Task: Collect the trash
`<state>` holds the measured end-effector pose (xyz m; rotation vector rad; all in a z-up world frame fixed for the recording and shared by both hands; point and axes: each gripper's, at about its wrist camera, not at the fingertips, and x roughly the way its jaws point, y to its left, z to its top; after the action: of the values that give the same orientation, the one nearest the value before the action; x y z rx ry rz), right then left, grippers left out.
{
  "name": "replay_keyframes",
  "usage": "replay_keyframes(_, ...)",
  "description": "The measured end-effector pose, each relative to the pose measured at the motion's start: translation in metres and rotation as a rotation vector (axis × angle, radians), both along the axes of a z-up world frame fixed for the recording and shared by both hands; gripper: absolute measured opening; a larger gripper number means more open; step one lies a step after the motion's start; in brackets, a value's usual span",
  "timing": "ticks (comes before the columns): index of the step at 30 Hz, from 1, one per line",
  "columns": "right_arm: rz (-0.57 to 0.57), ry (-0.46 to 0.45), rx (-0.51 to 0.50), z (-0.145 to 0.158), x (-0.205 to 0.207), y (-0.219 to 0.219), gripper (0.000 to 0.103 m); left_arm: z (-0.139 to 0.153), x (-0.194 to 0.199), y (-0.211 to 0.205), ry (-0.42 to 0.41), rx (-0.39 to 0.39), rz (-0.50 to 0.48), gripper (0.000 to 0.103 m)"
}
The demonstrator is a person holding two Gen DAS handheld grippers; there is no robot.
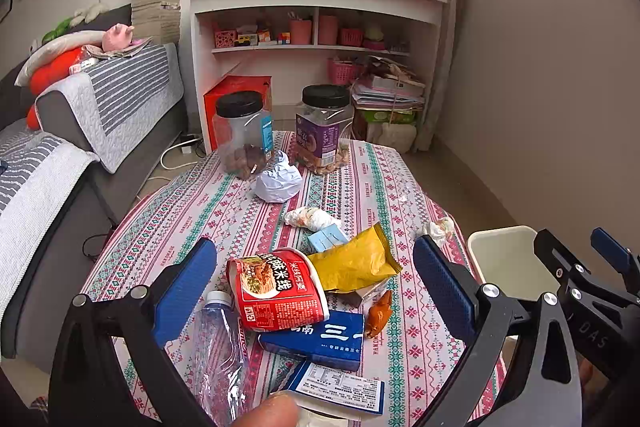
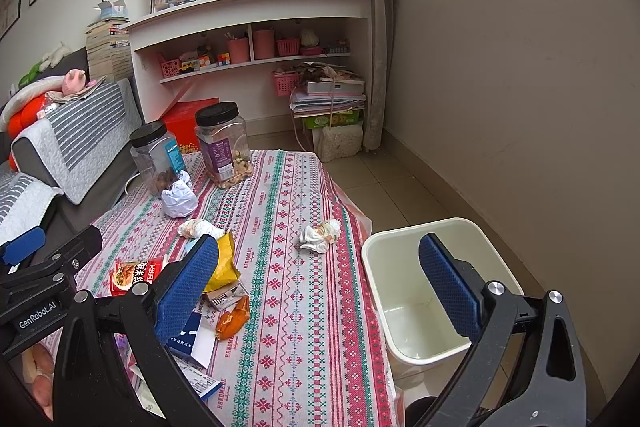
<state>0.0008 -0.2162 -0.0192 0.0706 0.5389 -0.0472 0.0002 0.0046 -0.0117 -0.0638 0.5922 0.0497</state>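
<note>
Nearest the left wrist lens, a fingertip (image 1: 276,407) is seen at the bottom edge, and past it the left gripper (image 1: 316,287) is held with its fingers wide over the litter: a red noodle cup (image 1: 276,291), a yellow packet (image 1: 354,261) and a blue box (image 1: 320,339) heaped on the worktop (image 1: 408,327). Only a corner of the bin (image 1: 504,255) is caught here.

From the right wrist view, the right gripper (image 2: 320,291) is likewise spread wide and empty. The bin (image 2: 376,267) is shown whole, empty and set just beside the worktop edge, probably so trash can be dropped straight in. A crumpled wrapper (image 2: 320,235) lies near that edge.
</note>
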Motion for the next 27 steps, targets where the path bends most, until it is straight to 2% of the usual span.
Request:
replay_keyframes(19, 0.006, 0.029, -0.007, -0.009, 0.000, 0.002, 0.096, -0.002, 0.003, 0.001, 0.028, 0.004, 0.015, 0.096)
replay_keyframes(24, 0.018, 0.106, -0.019, -0.017, 0.009, 0.003, 0.096, -0.006, 0.007, 0.006, 0.060, -0.006, 0.037, 0.096)
replay_keyframes(27, 0.063, 0.225, 0.008, -0.029, 0.021, 0.002, 0.096, -0.016, 0.018, 0.018, 0.151, 0.003, 0.044, 0.096)
